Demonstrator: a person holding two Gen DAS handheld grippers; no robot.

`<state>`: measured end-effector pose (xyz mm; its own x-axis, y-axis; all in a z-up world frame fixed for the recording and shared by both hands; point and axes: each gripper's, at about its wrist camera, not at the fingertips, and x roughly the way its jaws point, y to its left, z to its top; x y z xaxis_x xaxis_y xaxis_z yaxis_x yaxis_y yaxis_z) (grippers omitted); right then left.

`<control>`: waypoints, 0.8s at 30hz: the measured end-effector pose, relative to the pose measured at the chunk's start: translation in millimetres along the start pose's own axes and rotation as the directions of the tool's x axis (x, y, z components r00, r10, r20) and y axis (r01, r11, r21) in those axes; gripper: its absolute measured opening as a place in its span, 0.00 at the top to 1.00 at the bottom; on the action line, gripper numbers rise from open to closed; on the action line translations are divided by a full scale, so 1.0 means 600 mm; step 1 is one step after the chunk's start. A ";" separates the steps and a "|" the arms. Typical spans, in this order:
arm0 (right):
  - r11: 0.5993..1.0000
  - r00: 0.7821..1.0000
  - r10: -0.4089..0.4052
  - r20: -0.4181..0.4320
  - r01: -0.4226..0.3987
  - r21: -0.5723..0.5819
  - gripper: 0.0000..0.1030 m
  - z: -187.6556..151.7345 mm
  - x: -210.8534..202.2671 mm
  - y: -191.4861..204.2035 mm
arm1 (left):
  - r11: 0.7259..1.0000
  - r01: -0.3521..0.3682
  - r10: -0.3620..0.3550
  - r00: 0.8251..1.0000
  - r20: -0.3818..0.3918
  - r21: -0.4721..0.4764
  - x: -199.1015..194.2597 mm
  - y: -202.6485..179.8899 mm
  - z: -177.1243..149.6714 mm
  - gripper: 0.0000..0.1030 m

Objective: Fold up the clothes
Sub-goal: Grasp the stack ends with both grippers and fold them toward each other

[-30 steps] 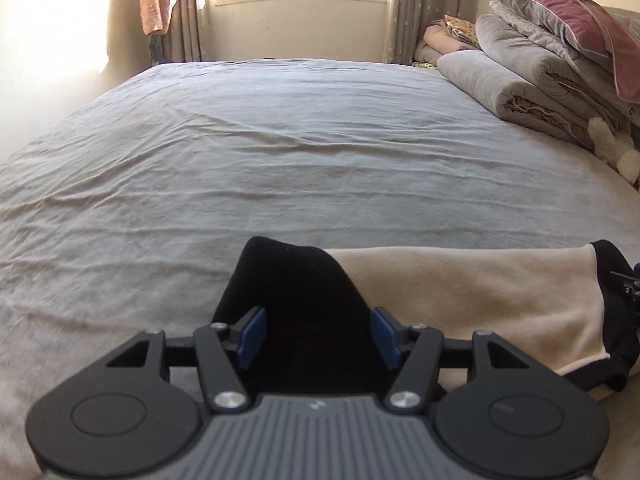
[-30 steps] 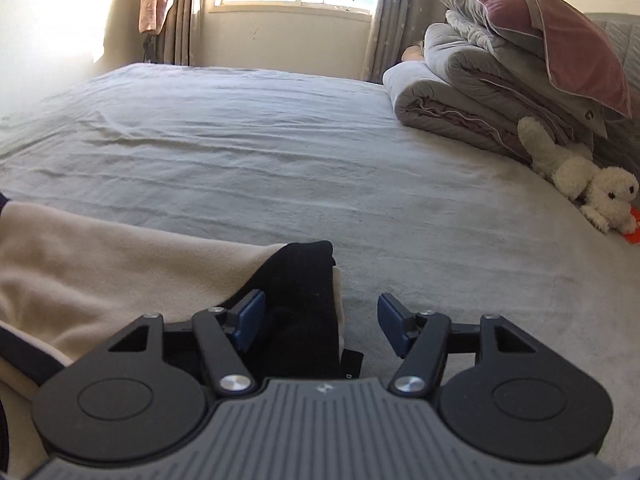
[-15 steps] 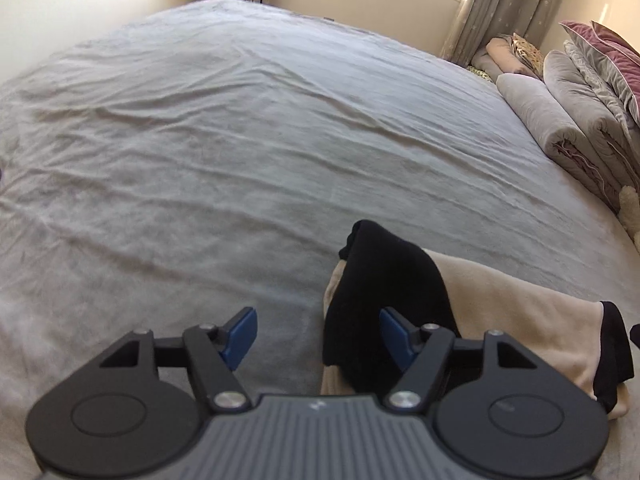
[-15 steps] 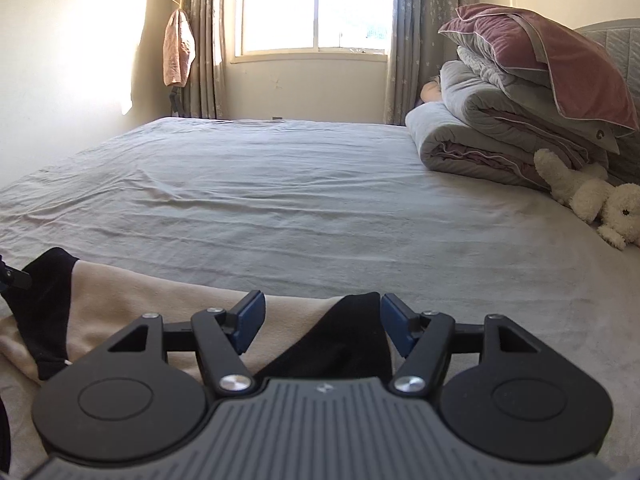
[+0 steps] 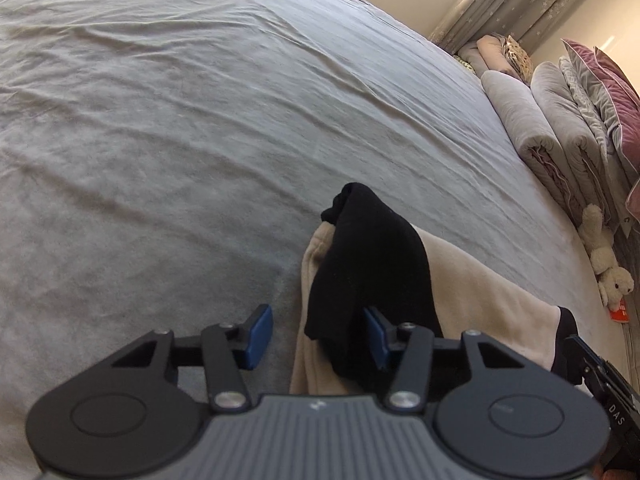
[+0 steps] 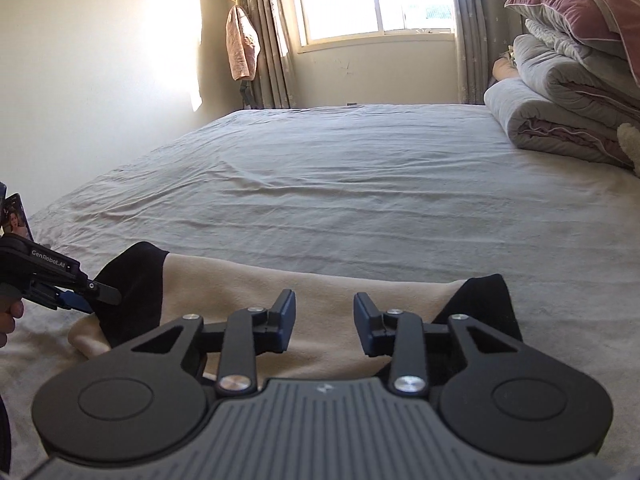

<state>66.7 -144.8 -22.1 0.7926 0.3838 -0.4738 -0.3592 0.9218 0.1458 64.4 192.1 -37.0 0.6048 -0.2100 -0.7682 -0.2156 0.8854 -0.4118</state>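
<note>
While folded, one garment [image 6: 340, 296], two black cuffs [image 6: 136, 280].

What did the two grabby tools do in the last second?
Both open tools moved sideways. The left tool slid left off the beige garment with black sleeves, so one pad now sits over the grey bedsheet. The right tool slid left onto the beige middle. The garment stayed flat; nothing was gripped.
</note>
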 end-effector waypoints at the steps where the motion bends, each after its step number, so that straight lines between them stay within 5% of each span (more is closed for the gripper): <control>1: 1.000 1.000 0.012 -0.003 -0.012 -0.002 0.66 -0.001 0.003 0.005 | 1.000 -0.003 0.003 1.000 -0.002 0.007 0.002 -0.002 -0.001 0.52; 2: 1.000 1.000 0.025 -0.005 -0.025 -0.003 0.67 -0.002 0.005 0.010 | 1.000 -0.007 0.007 1.000 -0.004 0.015 0.003 -0.005 -0.002 0.54; 4: 0.999 0.999 0.047 -0.009 -0.047 -0.008 0.70 -0.003 0.010 0.020 | 1.000 0.005 -0.005 1.000 -0.016 0.021 0.006 -0.009 -0.004 0.77; 12: 0.992 0.992 0.126 -0.021 -0.126 -0.031 0.88 -0.008 0.029 0.055 | 1.000 0.010 -0.011 1.000 0.007 0.029 0.003 -0.020 -0.012 0.86; 15: 0.991 0.990 0.125 -0.068 -0.129 -0.044 0.92 -0.018 0.044 0.064 | 0.999 0.018 -0.019 1.000 0.024 0.028 -0.005 -0.024 -0.013 0.87; 17: 0.993 0.980 0.096 -0.177 -0.107 -0.054 0.95 -0.034 0.071 0.067 | 0.999 0.034 -0.035 0.998 0.043 0.034 -0.016 -0.030 -0.014 0.88; 24: 0.992 0.978 0.114 -0.174 -0.121 -0.029 0.95 -0.037 0.066 0.063 | 0.989 0.118 -0.128 0.984 0.127 0.087 -0.071 -0.089 -0.016 0.88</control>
<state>73.7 -96.1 -54.6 0.6487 0.4713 -0.5975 -0.4666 0.8666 0.1769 42.6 149.6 13.3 0.7196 -0.2677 -0.6407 -0.0756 0.8870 -0.4555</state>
